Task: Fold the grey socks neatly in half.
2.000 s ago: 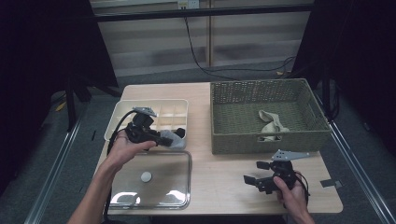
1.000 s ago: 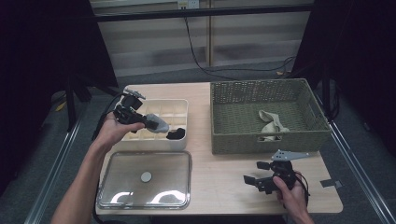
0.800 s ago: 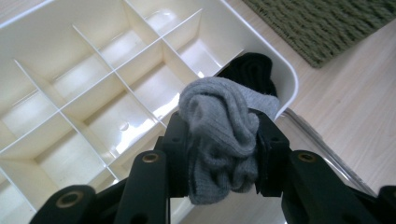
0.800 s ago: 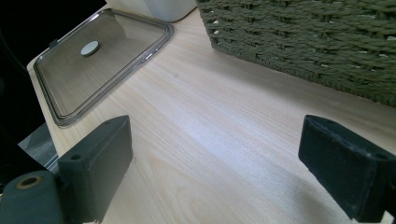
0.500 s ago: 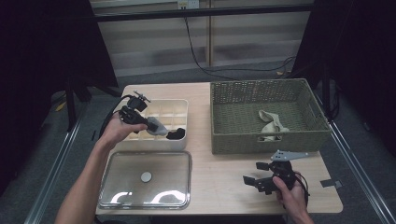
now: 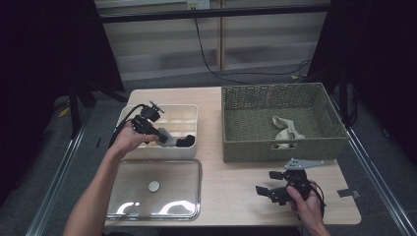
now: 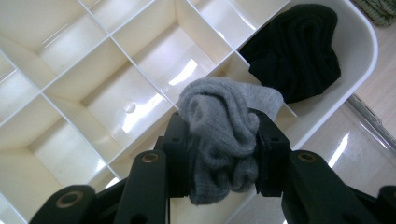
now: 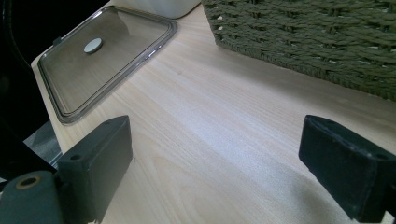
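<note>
The grey sock is bunched between the two jaws of your left hand-held gripper, which pinches it from both sides, just above the white divided box. It hangs over the compartments near the box's front right corner, beside a black sock that already lies in the corner compartment.

Your left forearm reaches up from the bottom of the high view, the hand at the box's front left edge, the gripper pointing right and slightly down.

The left gripper view gives the bare compartments and the grip itself; the high view adds the clear lid on the counter, the wicker basket and the beige cloth in it.

Your right hand-held gripper sits low over the counter's front right, jaws spread wide and holding nothing.
</note>
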Demonstrator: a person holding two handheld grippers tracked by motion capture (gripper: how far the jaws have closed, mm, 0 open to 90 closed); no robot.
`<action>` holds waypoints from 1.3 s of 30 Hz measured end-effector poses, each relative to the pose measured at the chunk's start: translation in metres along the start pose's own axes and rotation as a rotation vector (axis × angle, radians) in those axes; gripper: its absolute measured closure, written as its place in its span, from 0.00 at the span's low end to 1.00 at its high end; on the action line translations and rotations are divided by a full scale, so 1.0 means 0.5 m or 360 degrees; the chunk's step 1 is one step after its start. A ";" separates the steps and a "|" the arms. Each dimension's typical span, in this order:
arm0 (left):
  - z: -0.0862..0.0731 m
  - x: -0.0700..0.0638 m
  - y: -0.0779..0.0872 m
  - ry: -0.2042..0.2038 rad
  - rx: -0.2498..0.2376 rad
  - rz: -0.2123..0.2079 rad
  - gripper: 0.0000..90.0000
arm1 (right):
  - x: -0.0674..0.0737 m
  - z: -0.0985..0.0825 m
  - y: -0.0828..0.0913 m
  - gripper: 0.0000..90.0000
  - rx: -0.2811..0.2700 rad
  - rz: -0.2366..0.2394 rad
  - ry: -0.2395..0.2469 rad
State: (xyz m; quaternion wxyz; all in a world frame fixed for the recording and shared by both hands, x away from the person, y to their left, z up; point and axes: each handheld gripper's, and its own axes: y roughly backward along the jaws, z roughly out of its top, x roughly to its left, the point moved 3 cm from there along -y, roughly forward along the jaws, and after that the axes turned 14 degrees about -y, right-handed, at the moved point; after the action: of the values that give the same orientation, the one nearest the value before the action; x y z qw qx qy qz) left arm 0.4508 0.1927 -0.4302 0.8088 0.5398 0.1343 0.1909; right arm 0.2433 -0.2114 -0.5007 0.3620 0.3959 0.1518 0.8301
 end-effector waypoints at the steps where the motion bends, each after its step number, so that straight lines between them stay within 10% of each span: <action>1: 0.001 -0.001 0.000 -0.0007 0.0017 0.0005 0.71 | 0.000 0.000 0.000 0.10 0.0002 0.0000 0.0000; 39: 0.030 -0.013 -0.075 0.0021 0.0076 -0.0071 0.73 | 0.002 -0.001 -0.011 0.09 0.0031 0.0015 -0.0012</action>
State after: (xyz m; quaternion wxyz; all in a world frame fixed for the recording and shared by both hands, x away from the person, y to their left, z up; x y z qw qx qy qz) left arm 0.4573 0.1646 -0.4589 0.7989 0.5545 0.1561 0.1730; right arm 0.2449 -0.2069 -0.5033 0.3549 0.4031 0.1566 0.8289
